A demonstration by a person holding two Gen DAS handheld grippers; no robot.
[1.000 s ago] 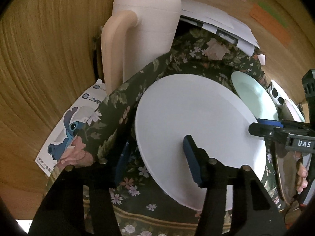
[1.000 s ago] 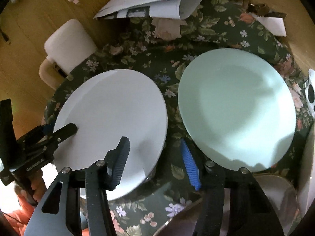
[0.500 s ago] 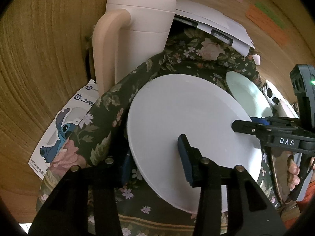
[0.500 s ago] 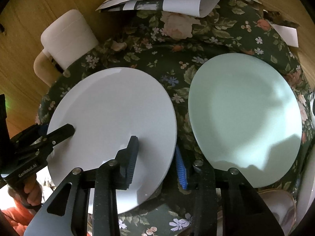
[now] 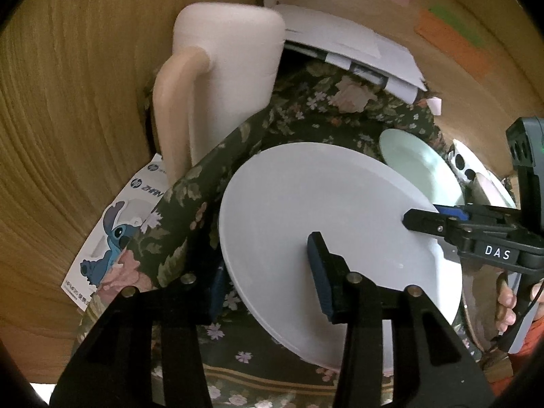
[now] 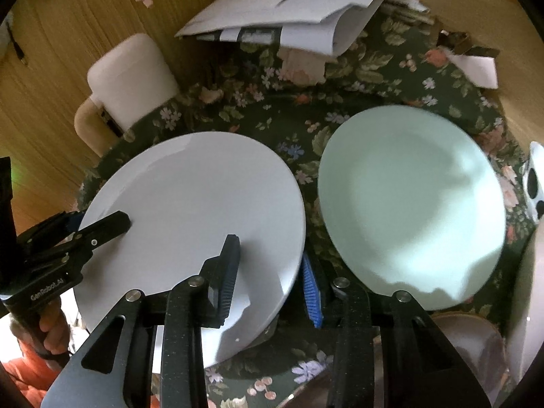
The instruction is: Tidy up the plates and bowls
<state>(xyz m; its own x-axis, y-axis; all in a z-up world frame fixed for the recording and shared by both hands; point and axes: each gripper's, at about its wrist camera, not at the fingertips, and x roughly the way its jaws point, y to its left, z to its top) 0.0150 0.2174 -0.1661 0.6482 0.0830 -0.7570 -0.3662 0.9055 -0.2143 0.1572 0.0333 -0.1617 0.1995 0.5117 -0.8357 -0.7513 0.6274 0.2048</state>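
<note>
A smooth, round white plate (image 6: 190, 224) sits tilted on a dark floral cloth (image 6: 272, 125), gripped at opposite rims. The left gripper (image 5: 268, 285) is clamped on its near edge, and the right gripper (image 6: 272, 272) on its right edge (blue ribbed pads showing). Both jaws have just been closing onto it. Just right of the right gripper lies a glossy pale-green plate (image 6: 411, 204).
</note>
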